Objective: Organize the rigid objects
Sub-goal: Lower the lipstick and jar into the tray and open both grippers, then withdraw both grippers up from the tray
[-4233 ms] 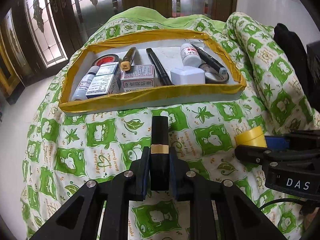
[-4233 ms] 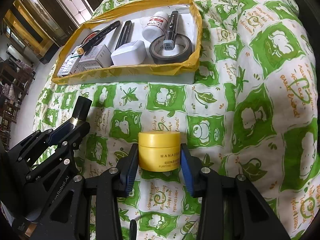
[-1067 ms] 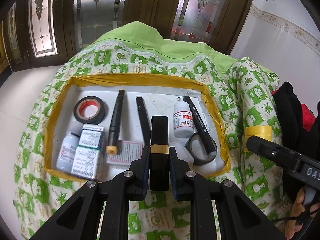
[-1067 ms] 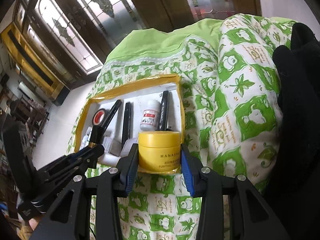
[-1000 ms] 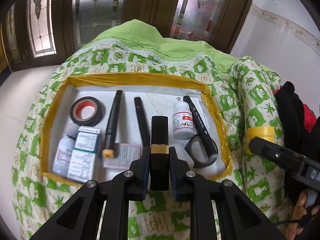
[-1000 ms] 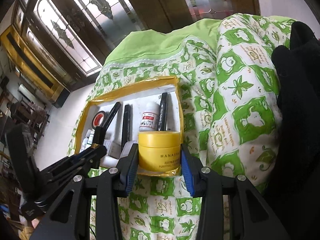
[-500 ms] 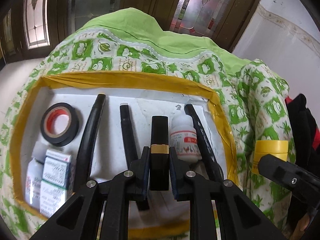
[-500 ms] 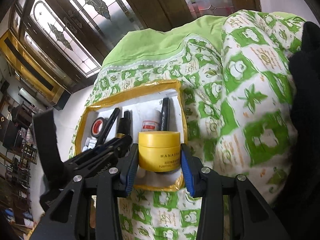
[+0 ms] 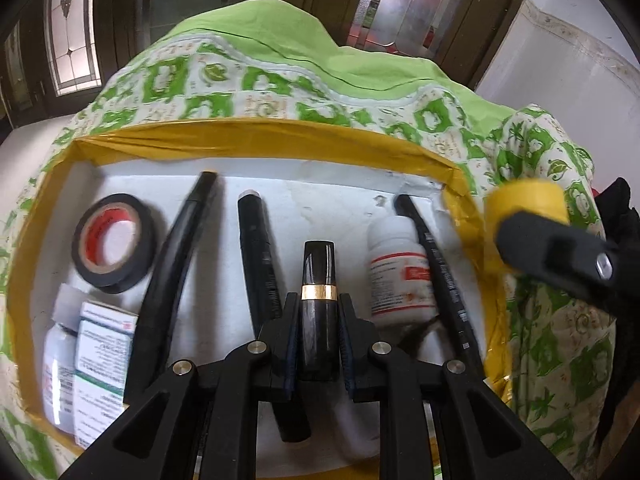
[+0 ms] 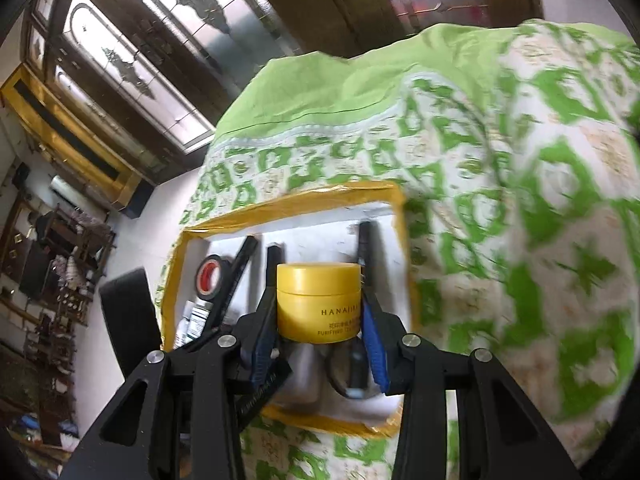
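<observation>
My left gripper (image 9: pixel 318 320) is shut on a black lipstick tube with a gold band (image 9: pixel 318 280), held over the middle of the yellow-rimmed white tray (image 9: pixel 256 136). My right gripper (image 10: pixel 320 316) is shut on a yellow cream jar (image 10: pixel 319 300), held above the tray's right part (image 10: pixel 288 204). In the left wrist view the jar (image 9: pixel 524 200) and right gripper finger (image 9: pixel 560 252) appear blurred over the tray's right rim.
In the tray lie a black tape roll with a red core (image 9: pixel 114 248), two black pens (image 9: pixel 176 256) (image 9: pixel 260 264), a white bottle (image 9: pixel 400 268), a black pencil (image 9: pixel 440 276), a box (image 9: pixel 102 352) and a small bottle (image 9: pixel 56 372). A green-patterned quilt (image 9: pixel 256 84) surrounds it.
Both grippers have moved forward toward the tray with their objects. The lipstick now hangs low over the tray's middle, and the yellow jar has come over the tray's right side.
</observation>
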